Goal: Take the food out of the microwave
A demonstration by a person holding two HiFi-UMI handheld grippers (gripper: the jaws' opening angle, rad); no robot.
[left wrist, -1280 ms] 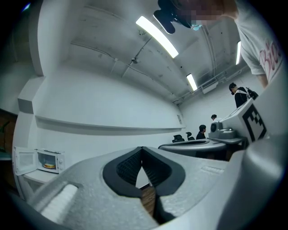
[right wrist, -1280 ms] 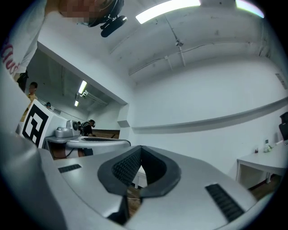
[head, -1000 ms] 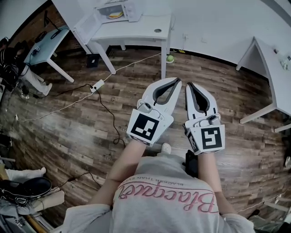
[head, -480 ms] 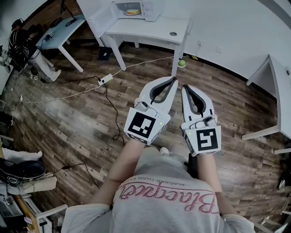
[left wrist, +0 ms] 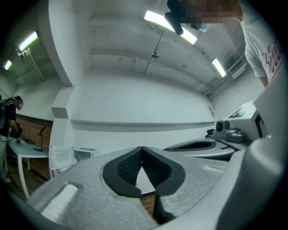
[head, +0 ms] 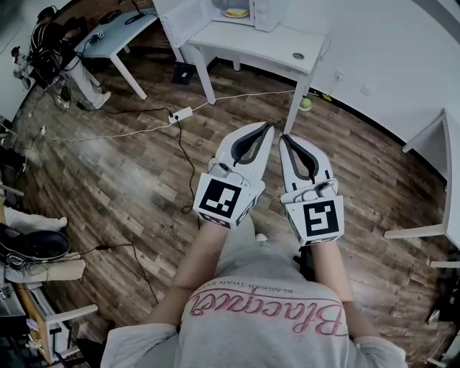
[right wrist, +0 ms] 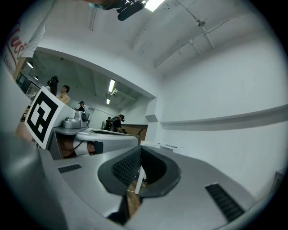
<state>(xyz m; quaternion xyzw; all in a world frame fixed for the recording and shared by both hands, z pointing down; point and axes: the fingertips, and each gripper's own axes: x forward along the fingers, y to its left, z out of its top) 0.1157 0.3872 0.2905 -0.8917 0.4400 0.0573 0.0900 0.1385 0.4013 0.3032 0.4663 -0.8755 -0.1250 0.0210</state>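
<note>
The white microwave (head: 253, 10) stands on a white table (head: 267, 46) at the top of the head view, its door (head: 188, 17) swung open to the left. A plate of yellowish food (head: 236, 13) shows inside. In the left gripper view the microwave (left wrist: 74, 156) is small and far off at the left. My left gripper (head: 267, 129) and right gripper (head: 285, 138) are held side by side over the wooden floor, well short of the table. Both point toward it, shut, with nothing in them. The left gripper's tips (left wrist: 142, 150) and the right gripper's tips (right wrist: 141, 150) meet.
A power strip (head: 180, 113) with cables lies on the floor left of the table legs. A green ball (head: 305, 103) rests by the right leg. A second table (head: 118, 27) and a person (head: 59, 49) are at the upper left, another white table (head: 451, 172) at the right.
The table and microwave have slid rightward and come nearer in the head view as I walk toward them. Both grippers stay shut, side by side.
</note>
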